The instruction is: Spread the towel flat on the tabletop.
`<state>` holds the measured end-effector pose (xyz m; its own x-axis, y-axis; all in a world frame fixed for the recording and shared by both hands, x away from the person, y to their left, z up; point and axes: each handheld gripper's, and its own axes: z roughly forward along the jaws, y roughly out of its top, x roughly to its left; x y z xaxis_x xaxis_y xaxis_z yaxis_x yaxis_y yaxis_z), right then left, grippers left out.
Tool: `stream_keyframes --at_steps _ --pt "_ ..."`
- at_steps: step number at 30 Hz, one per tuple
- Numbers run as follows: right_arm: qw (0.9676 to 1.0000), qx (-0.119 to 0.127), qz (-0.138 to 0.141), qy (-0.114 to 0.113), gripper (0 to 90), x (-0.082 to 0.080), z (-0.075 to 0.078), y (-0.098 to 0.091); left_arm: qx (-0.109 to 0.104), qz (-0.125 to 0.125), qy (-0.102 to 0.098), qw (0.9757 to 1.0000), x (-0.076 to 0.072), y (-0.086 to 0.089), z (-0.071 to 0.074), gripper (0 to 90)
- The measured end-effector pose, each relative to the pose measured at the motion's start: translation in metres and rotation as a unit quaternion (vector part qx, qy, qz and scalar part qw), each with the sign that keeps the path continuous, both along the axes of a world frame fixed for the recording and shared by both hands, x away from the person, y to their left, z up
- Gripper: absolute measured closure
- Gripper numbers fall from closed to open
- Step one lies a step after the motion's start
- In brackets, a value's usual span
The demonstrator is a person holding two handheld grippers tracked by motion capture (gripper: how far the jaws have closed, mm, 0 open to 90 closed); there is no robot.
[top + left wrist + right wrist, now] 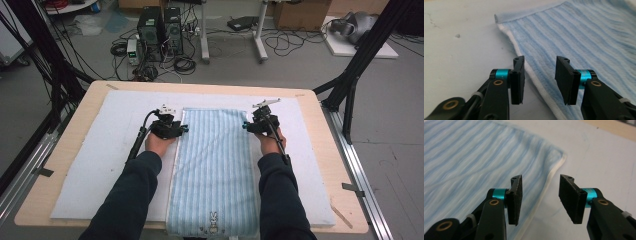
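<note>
Evidently each spread gripper, left gripper (183,128) and right gripper (245,126), straddles its own long edge of the towel (213,165), which runs lengthwise down mid-frame.

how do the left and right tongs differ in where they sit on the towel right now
The left tongs sit at the towel's left long edge, the right tongs at its right long edge. In the left gripper view the white hem runs between the jaws with towel to the right; in the right gripper view the hem has towel to the left. Both are open, near the far corners, gripping nothing.
</note>
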<state>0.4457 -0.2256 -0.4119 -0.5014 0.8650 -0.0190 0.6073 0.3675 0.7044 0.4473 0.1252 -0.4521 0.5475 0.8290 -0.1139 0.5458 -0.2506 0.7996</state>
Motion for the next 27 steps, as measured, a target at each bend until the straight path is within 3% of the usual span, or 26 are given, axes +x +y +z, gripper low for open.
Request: stream_keyframes --at_steps 6,8,15,17,19,21,24,27 --pt "0.9999 -0.001 0.015 0.004 54.2 -0.022 -0.005 -0.008 0.016 0.032 -0.004 0.9994 0.001 -0.003 0.001 78.3" --pt "0.9998 0.004 0.018 0.004 54.2 -0.028 -0.007 -0.009 0.020 0.029 -0.005 0.9994 0.002 -0.005 0.001 87.9" --pt "0.9996 0.009 0.027 0.007 54.0 -0.040 -0.014 -0.011 0.034 0.054 -0.013 0.9979 0.005 -0.008 0.001 88.2" --pt "0.9996 0.009 0.027 0.007 53.6 -0.042 -0.014 -0.013 0.037 0.070 -0.014 0.9967 0.006 -0.007 0.001 81.4" --pt "0.9996 0.013 0.023 0.008 53.3 -0.045 -0.014 -0.014 0.026 0.079 -0.005 0.9965 0.006 -0.004 0.002 59.5" --pt "0.9996 0.010 0.025 0.006 53.3 -0.048 -0.014 -0.015 0.025 0.081 -0.007 0.9964 0.003 -0.001 0.003 50.1" --pt "0.9994 0.018 0.029 0.003 60.8 -0.056 -0.013 -0.015 0.010 0.067 -0.001 0.9977 -0.002 0.004 0.005 46.0" --pt "0.9990 0.019 0.036 0.016 67.5 -0.063 -0.015 -0.011 -0.026 0.053 -0.013 0.9982 -0.012 0.011 0.009 45.0"
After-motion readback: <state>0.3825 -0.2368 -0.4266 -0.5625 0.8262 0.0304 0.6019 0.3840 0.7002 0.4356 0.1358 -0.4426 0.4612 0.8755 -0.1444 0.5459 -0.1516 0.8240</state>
